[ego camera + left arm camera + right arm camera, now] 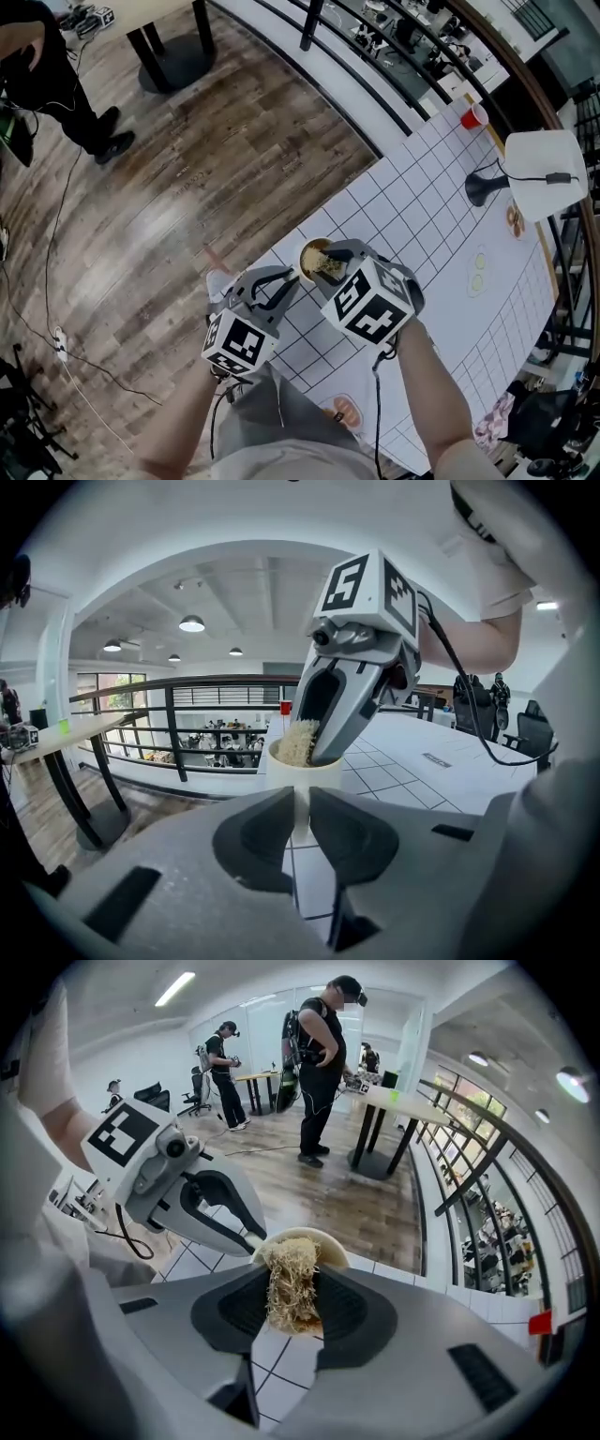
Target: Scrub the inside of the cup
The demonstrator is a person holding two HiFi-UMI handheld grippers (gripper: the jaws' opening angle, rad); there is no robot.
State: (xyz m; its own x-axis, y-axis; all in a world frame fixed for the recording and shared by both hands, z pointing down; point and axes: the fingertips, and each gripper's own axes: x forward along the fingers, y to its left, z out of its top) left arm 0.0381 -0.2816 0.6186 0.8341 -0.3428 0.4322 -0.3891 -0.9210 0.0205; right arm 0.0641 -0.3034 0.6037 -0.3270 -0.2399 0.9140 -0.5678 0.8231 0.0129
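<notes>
Both grippers are grey moulded plastic: left gripper [292, 276], right gripper [328, 264]. Each has a white cube [368, 302] with black square markers. Thin black cable [378, 412] below that cube. White short sleeve [497, 578].

Up on an open-plan office mezzanine: white gridded tabletop [441, 187], black metal railing [173, 724] over cluttered desks below [220, 747], wood-plank floor [187, 159], black office chairs [195, 1093].

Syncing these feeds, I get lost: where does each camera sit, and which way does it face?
Head view: on the person's head, facing steeply down at table, cup, left gripper and right gripper; forearms show.
Left gripper view: on that gripper, looking along its jaws, shut on the cup; right arm shows.
Right gripper view: on that gripper, looking along jaws clamping the scrubber; left arm shows.
All share the cup.
</notes>
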